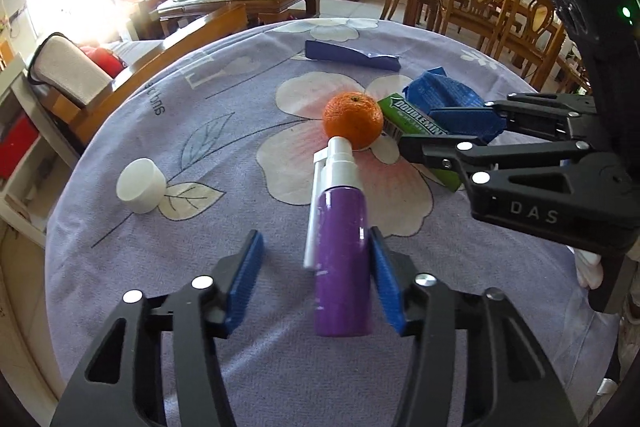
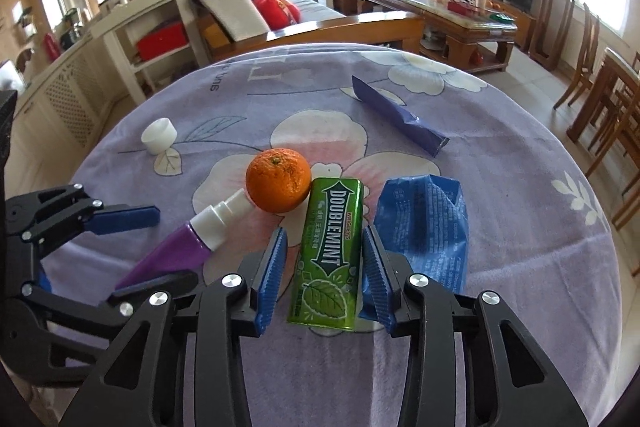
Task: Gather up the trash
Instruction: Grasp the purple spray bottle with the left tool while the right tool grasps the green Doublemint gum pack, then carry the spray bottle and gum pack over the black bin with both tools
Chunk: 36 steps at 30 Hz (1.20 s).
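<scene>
A purple spray bottle (image 1: 342, 267) with a white nozzle lies on the flowered cloth between the fingers of my left gripper (image 1: 316, 233). The right pad (image 1: 386, 279) touches the bottle, while the left pad stands apart from it. A green Doublemint tin (image 2: 328, 247) lies between the pads of my right gripper (image 2: 325, 231), with a thin gap showing on its left side. A crumpled blue wrapper (image 2: 428, 227) lies just right of the tin. A long dark blue wrapper (image 2: 400, 117) lies farther back, and a white cap (image 1: 141, 185) sits at the left.
An orange (image 2: 279, 180) rests against the tin's far end and the bottle's nozzle. The round table (image 1: 160, 307) wears a lilac cloth and drops off all around. A sofa, a coffee table and wooden dining chairs stand beyond it.
</scene>
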Motion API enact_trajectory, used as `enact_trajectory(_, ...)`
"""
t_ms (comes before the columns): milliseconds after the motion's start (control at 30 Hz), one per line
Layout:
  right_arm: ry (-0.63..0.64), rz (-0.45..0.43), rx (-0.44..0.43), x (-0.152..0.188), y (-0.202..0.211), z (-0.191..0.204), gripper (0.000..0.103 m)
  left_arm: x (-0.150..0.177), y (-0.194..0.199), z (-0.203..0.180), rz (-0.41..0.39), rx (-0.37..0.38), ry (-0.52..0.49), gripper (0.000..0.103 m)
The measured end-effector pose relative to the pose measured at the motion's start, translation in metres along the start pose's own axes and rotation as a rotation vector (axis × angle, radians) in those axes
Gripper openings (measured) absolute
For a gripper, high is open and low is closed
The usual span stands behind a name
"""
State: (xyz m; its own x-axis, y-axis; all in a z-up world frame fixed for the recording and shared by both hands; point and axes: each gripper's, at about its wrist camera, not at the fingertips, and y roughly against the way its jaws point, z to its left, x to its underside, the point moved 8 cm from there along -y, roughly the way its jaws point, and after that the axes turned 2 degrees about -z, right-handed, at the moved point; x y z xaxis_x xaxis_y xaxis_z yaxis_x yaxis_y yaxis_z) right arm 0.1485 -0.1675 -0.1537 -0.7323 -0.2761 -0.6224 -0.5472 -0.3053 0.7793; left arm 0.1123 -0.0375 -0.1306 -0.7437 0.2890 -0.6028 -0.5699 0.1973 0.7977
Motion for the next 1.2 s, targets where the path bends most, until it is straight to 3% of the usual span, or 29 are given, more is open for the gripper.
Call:
enact_trajectory(233,0.008,-0.009,0.007,0.001,0.000,-0.003,0.034,-0.002,0.000,0.009,-0.010,-0.001,0.015,0.031)
enact_trajectory(433,-0.056,-0.026,-0.046,0.008,0.015,-0.005,0.032,-0.004,0.005,0.009,-0.037,0.047,0.014,0.029)
enact_trajectory(767,-0.129,-0.148,-0.093,0.032,0.095,-0.019,0.032,-0.009,0.027,0.001,-0.122,0.064,0.022,0.025)
enact_trajectory(1200,-0.196,-0.236,-0.056,0.094,0.185,-0.056,0.032,-0.020,0.068,-0.046,-0.231,0.127,-0.005,0.025)
